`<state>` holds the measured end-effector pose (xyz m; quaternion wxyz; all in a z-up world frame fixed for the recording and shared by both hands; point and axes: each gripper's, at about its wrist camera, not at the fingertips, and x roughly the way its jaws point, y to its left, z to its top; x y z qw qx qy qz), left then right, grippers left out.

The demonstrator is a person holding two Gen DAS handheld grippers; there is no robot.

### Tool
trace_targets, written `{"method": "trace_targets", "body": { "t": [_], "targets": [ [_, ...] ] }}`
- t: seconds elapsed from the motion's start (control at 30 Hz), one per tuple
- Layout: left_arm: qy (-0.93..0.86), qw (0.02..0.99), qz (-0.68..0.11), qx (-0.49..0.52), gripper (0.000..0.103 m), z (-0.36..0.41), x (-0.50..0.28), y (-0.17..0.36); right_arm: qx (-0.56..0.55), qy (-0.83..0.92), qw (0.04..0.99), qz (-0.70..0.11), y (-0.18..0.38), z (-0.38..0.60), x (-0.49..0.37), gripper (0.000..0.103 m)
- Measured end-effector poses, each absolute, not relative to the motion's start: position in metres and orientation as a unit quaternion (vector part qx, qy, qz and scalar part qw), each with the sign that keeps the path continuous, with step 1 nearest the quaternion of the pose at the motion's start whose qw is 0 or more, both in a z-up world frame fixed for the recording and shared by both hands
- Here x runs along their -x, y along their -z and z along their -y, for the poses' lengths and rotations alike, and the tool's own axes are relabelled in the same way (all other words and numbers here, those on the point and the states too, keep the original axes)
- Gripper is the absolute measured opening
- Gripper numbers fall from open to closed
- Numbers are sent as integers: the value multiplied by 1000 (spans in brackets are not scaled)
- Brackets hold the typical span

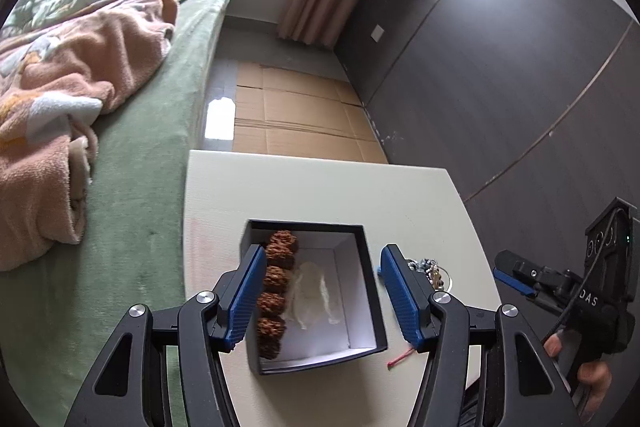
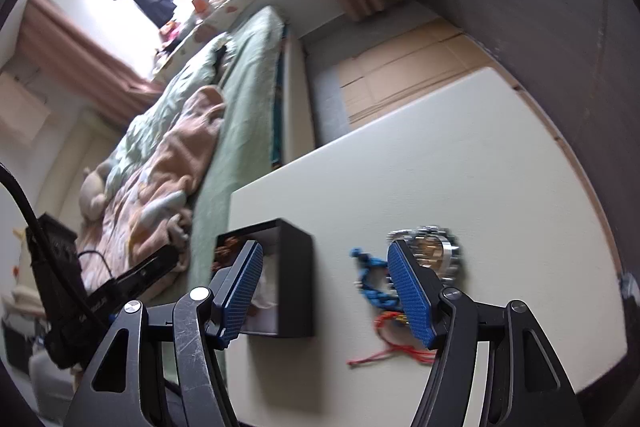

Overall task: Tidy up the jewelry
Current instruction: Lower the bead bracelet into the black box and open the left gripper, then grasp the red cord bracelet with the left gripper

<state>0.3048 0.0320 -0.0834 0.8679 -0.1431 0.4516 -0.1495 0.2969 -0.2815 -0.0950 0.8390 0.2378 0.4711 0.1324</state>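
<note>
A black box (image 1: 320, 363) with a white lining sits on the pale table (image 1: 320, 187). Inside it lie a brown beaded bracelet (image 1: 276, 291) and a white pouch (image 1: 314, 295). My left gripper (image 1: 322, 259) hangs open above the box, with nothing pressed between its pads. In the right wrist view, my right gripper (image 2: 325, 255) is open over the table, between the box (image 2: 296, 279) and a small pile of jewelry. That pile holds a blue braided bracelet (image 2: 372, 279), a silver watch (image 2: 436, 251) and a red string bracelet (image 2: 396, 347).
A bed with a green sheet (image 1: 152, 147) and a pink blanket (image 1: 60, 107) runs along the table's left side. Flattened cardboard (image 1: 296, 115) covers the floor beyond the table. A dark wall (image 1: 500, 67) stands to the right. A hand (image 1: 592, 375) holds the right gripper (image 1: 506, 273).
</note>
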Motion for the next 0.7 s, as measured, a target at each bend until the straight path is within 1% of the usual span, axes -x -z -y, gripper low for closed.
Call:
{"method": "trace_targets", "body": {
  "t": [0.37,0.7],
  "targets": [
    [186,845,-491,101,61,31,-300,94,-272,-99,824,-487,111,339,-283,65],
    [232,819,-524,27,60,92,-291,111,-314,-90,794,-513,134,376,-275,65]
  ]
}}
